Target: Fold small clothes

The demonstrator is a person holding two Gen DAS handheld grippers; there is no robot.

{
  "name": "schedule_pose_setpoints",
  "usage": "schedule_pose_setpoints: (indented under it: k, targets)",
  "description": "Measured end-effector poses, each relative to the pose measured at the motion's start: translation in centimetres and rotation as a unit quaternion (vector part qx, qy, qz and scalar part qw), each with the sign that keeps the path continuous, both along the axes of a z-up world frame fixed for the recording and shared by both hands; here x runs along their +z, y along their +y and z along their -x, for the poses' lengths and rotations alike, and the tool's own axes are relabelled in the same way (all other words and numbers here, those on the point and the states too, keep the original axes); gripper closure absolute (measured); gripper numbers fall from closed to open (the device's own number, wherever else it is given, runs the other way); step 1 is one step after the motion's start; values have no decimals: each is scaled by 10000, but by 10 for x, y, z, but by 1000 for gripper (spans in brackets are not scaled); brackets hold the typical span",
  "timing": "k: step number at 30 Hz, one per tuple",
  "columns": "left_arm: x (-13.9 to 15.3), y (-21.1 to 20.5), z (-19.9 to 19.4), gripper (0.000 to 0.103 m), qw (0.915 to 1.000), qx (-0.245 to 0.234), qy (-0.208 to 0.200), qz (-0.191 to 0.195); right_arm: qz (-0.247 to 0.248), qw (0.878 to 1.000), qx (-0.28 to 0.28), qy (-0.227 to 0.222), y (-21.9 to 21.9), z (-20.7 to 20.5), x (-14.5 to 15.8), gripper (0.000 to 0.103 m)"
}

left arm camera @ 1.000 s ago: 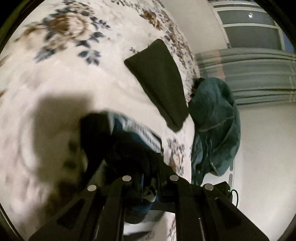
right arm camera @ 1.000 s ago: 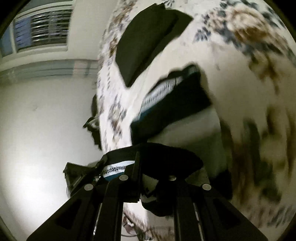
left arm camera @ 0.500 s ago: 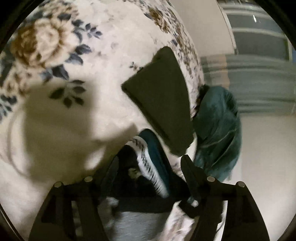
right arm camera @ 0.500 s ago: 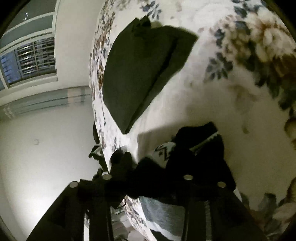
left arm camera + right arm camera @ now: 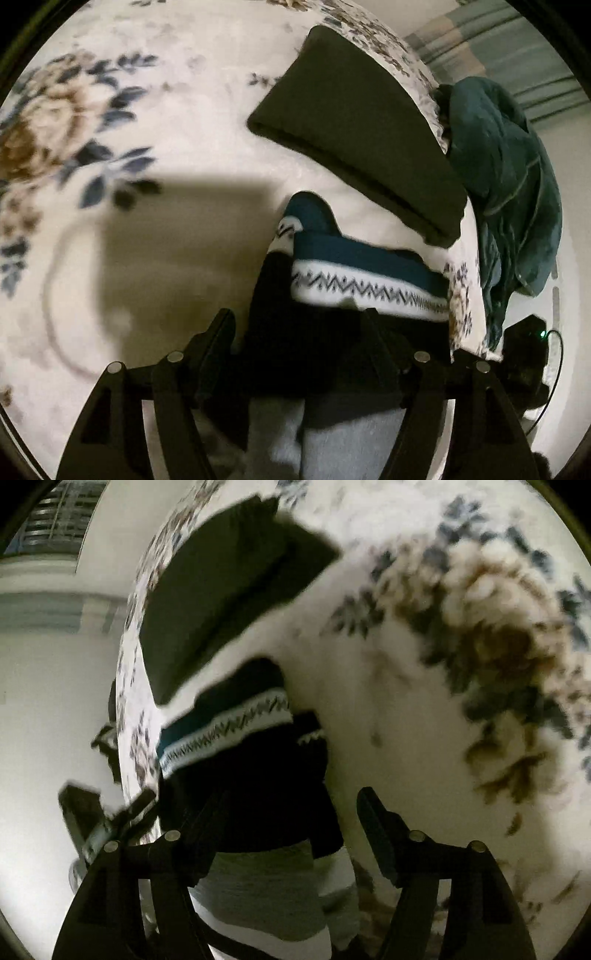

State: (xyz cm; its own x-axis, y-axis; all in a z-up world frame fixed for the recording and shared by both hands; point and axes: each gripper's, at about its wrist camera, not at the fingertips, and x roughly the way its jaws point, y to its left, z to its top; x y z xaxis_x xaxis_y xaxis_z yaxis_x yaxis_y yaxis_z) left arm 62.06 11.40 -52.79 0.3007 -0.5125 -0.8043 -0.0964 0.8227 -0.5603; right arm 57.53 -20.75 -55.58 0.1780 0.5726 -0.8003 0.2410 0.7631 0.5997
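A small knitted garment with black, teal, white zigzag and grey bands lies on the floral bed cover. It also shows in the right wrist view. My left gripper is open, its fingers standing either side of the garment's black part. My right gripper is open too, over the same garment's black and grey end. A folded dark olive cloth lies just beyond, and shows in the right wrist view.
A crumpled teal garment hangs off the bed's edge at the right. A black device with a cable sits below it. Beyond the bed edge are a pale floor and window curtains.
Both grippers were shut on the garment one second ago, carrying it. They have let it go on the bed and opened wide. The garment now lies beside the olive cloth.
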Motion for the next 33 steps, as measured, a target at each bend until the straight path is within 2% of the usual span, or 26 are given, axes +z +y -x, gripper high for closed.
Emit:
schedule_pose_setpoints:
  k: [1, 2, 3, 4, 7, 8, 9, 10, 12, 16, 18, 19, 22, 24, 25, 27, 30, 31, 32, 33]
  targets:
    - [2, -2, -3, 84, 9998, -44, -170, -21, -93, 9999, 64, 25, 3, -2, -6, 34]
    - [5, -4, -6, 97, 9995, -78, -224, -223, -251, 9996, 111, -23, 8, -8, -11, 42]
    - [7, -4, -7, 95, 9991, -105, -241, -329, -243, 9996, 143, -88, 10, -12, -11, 70]
    - [8, -3, -8, 95, 9992, -97, -236, -313, -64, 9998, 175, -113, 12, -17, -9, 78]
    - [25, 8, 9, 89, 9997, -17, -233, -94, -51, 9995, 141, -278, 5, -20, 2, 78]
    - [34, 14, 23, 68, 9997, 91, -236, 53, -49, 9993, 213, -300, 1, -20, 9, 78]
    - [42, 20, 42, 32, 9988, 262, -290, 296, -61, 9992, 299, -258, -4, -19, 13, 71]
    - [49, 23, 60, 19, 9972, 433, -363, 495, -95, 9990, 403, -171, -8, -18, 16, 47]
    - [57, 33, 109, 19, 9898, 890, -439, 1019, -153, 9982, 580, -77, -15, -15, 21, 15]
    - [42, 35, 203, 19, 9737, 1669, -206, 1539, -152, 9929, 1168, 143, -20, -11, 21, 15]
    - [24, 27, 243, 19, 9626, 2033, 69, 1789, -246, 9881, 1479, 328, -13, -18, 9, 15]
    - [9, 17, 262, 19, 9531, 2175, 241, 2093, -317, 9861, 1573, 432, -8, -22, 3, 14]
    - [-24, -18, 275, 19, 9397, 2281, 497, 2500, -697, 9749, 1980, 746, 16, -34, -31, 9]
    - [-35, -30, 269, 19, 9368, 2325, 451, 2576, -824, 9698, 2078, 978, 30, -39, -52, 9]
    - [-40, -35, 262, 19, 9346, 2330, 355, 2663, -887, 9677, 2107, 1059, 36, -41, -62, 5]
    - [-52, -45, 242, 18, 9329, 2466, 365, 2599, -1074, 9654, 2127, 1060, 45, -43, -70, 0]
    - [-59, -46, 222, 19, 9199, 2884, 232, 2647, -1145, 9649, 2150, 980, 54, -41, -72, 0]
    - [-58, -44, 220, 30, 9144, 3023, 162, 2688, -1139, 9658, 2125, 959, 56, -38, -72, 0]
    - [-56, -41, 217, 44, 9112, 3147, 78, 2656, -1139, 9665, 2107, 921, 56, -37, -71, 1]
    - [-52, -39, 213, 67, 9132, 3149, 63, 2586, -1137, 9679, 2080, 840, 59, -34, -69, 10]
